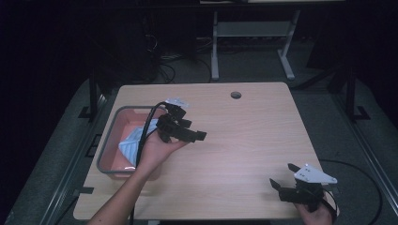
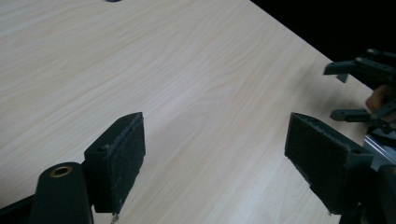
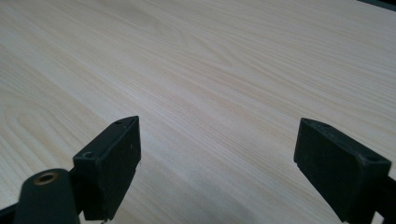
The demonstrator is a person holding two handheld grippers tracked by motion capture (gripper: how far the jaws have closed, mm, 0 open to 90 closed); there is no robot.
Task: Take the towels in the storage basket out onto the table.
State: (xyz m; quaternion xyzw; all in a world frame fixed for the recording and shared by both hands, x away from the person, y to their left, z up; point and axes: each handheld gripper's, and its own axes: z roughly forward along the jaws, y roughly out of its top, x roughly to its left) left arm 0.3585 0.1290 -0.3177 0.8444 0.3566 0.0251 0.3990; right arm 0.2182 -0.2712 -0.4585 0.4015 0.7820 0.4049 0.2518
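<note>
Hovering beside tray [image 1: 109, 150], left tool [image 1: 199, 136] agape, empty.

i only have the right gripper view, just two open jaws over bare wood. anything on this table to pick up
Observer: Yes. The high view shows a grey bin with a pink inside at the table's left edge, and a light blue cloth lies in it.
Operator: where's the left gripper
Observer: The left gripper is held just right of the bin, above the table, its jaws open with nothing between them.
Operator: and where am i
Observer: The right gripper is at the table's near right corner, far from the bin, its jaws pointing left across the table.
</note>
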